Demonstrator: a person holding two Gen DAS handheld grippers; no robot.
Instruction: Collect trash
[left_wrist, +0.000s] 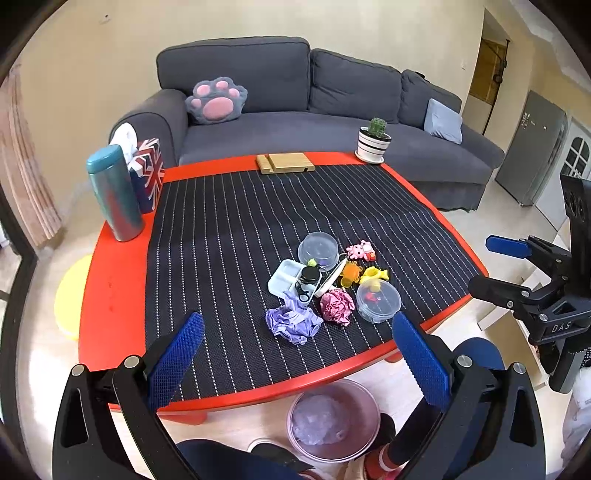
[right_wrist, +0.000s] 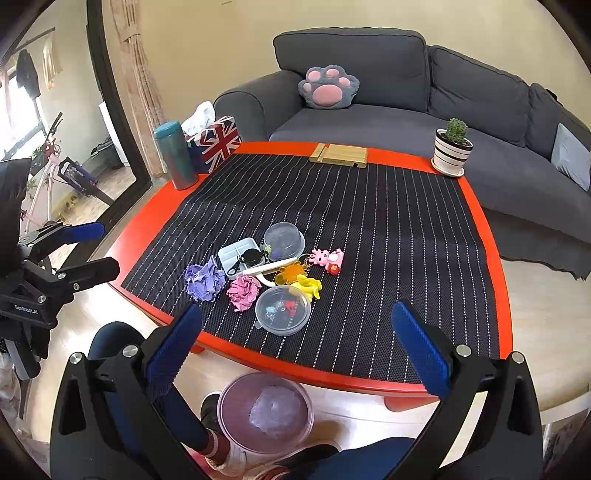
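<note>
paper wads (right_wrist: 221, 282) before tray (right_wrist: 236, 253)

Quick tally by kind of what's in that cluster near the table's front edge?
Crumpled paper balls: 2, purple and pink
Clear round containers: 2, far and near
White divided tray: 1
Small toys and keychains: about 4
Total: about 9

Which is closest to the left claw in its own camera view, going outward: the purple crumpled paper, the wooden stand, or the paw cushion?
From the open left claw:
1. Purple crumpled paper, just ahead on the mat's near part.
2. Wooden stand, at the table's far edge.
3. Paw cushion, on the sofa beyond.
</note>
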